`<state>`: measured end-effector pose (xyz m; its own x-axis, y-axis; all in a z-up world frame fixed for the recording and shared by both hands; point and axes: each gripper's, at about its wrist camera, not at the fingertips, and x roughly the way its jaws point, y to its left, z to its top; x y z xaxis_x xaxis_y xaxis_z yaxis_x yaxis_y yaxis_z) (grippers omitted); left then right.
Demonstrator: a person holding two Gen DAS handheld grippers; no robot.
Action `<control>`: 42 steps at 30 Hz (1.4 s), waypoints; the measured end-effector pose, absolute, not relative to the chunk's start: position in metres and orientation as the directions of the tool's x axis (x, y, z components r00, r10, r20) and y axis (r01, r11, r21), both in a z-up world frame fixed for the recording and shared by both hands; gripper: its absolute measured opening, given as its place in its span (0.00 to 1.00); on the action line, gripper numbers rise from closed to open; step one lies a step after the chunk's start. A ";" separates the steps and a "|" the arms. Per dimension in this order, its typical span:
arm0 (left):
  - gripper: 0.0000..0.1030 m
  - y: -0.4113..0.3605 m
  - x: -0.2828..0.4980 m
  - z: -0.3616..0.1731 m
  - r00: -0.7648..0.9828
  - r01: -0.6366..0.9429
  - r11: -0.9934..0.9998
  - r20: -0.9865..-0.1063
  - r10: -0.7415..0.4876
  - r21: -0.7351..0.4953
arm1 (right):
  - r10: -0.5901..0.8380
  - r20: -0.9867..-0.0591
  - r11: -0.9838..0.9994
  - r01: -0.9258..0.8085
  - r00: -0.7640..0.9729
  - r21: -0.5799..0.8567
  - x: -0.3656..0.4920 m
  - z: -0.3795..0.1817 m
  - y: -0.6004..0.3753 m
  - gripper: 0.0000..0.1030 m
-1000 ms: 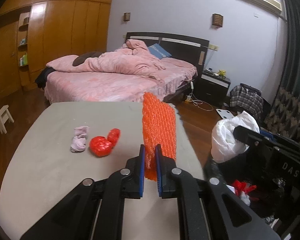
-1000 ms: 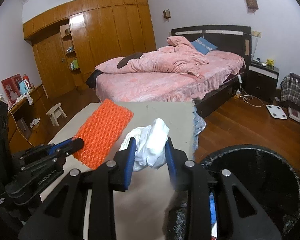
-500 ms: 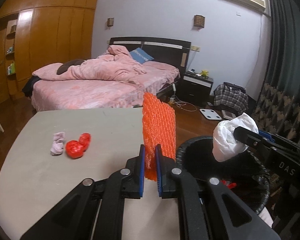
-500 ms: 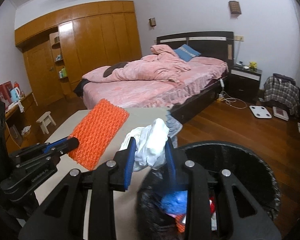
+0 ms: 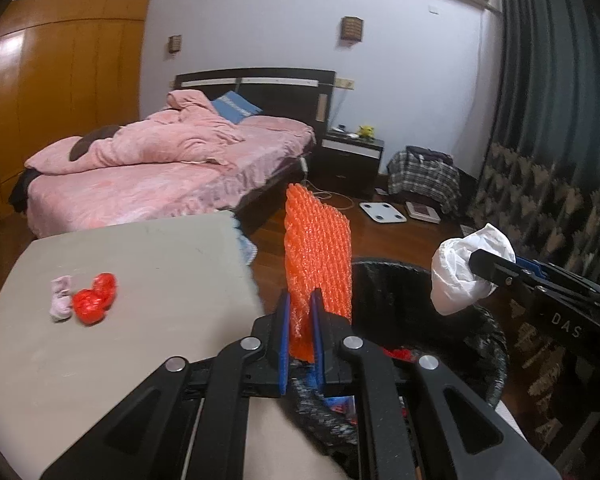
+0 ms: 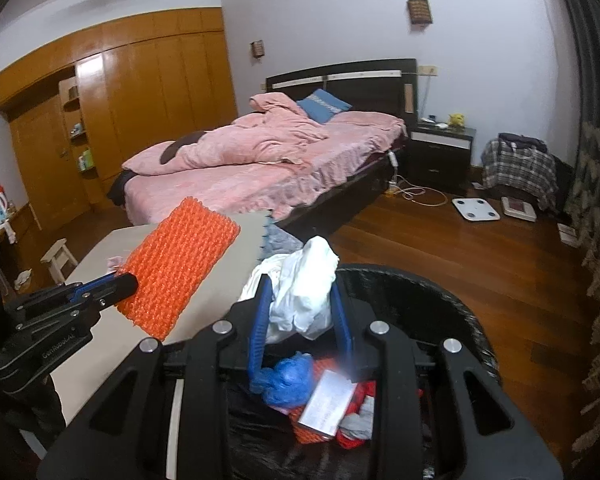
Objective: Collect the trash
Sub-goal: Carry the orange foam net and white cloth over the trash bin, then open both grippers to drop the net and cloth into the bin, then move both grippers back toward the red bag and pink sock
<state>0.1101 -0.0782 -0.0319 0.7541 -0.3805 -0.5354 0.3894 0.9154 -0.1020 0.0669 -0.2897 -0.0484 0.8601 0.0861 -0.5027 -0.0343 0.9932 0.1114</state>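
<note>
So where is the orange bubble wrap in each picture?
Left wrist view: the orange wrap stands upright in the middle, pinched by the left gripper, just left of the bin.
Right wrist view: the wrap is at left of centre, tilted, over the table edge.
Shared landmark: the pink bed behind it.

A home bedroom, a bed (image 6: 268, 168) lying unmade under pink bedding, a wardrobe (image 6: 140, 100) lining the far wall, a nightstand (image 6: 440, 152) standing beside the headboard, a scale (image 6: 475, 209) sitting on wood flooring, curtains (image 5: 540, 100) hanging
</note>
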 end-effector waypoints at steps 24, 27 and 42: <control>0.41 -0.164 0.126 -0.065 0.639 0.550 0.828 -0.584 -0.501 -0.109 | -0.064 -0.556 0.983 0.149 0.829 0.110 0.059 -0.086 -0.360 0.60; 0.55 -0.159 0.126 -0.064 0.648 0.538 0.836 -0.580 -0.493 -0.108 | -0.083 -0.552 0.981 0.166 0.830 0.102 0.058 -0.088 -0.361 0.77; 0.94 -0.077 0.116 -0.033 0.783 0.372 0.924 -0.505 -0.364 -0.089 | -0.024 -0.468 0.992 0.079 0.883 0.098 0.055 -0.060 -0.327 0.95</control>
<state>0.1160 -0.0766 -0.0328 0.7828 -0.3636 -0.5050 0.3717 0.9241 -0.0891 0.0552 -0.3268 -0.0601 0.8832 -0.0237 -0.4684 0.0788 0.9920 0.0983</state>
